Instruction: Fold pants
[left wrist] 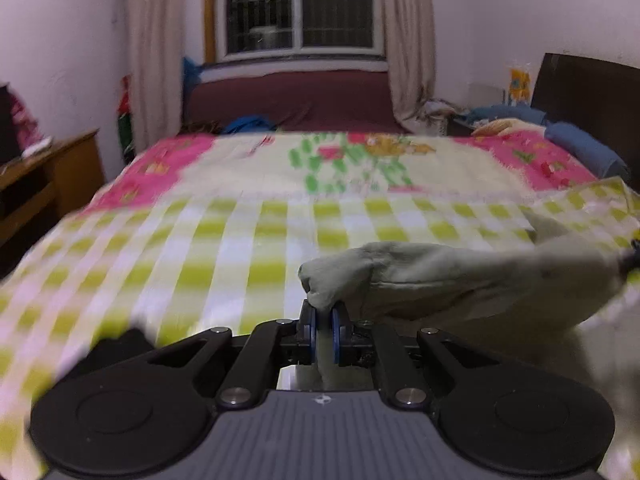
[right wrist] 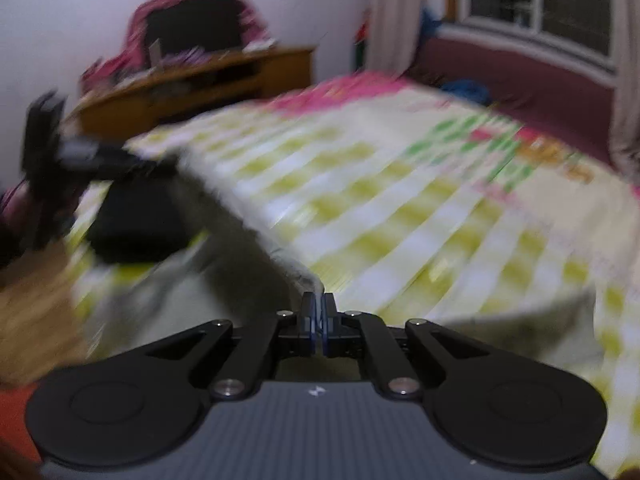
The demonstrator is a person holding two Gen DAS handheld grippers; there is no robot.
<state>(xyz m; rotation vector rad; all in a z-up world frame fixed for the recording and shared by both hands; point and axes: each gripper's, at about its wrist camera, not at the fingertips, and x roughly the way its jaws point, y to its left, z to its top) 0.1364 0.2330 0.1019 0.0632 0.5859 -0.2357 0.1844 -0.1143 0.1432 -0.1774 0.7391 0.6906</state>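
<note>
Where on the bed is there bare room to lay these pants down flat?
The checked sheet lies bare between the pants and the floral quilt. Crowded: blue bedding by the headboard, and the dark item near the bed's edge.

The room is a bedroom with plain white walls (left wrist: 68, 40). A window (left wrist: 300, 8) with bars behind the glass stands in the far wall; it is dark outside, and a lamp reflects in the pane. Pale curtains (left wrist: 154, 40) hang on both sides. Under the window is a dark red sofa (left wrist: 288, 100). A wooden desk (right wrist: 192, 84) stands by the left wall. A dark headboard (left wrist: 588, 88) is at the right. The bed cover (left wrist: 240, 232) is checked yellow-green, with what seems a flower print further back.
</note>
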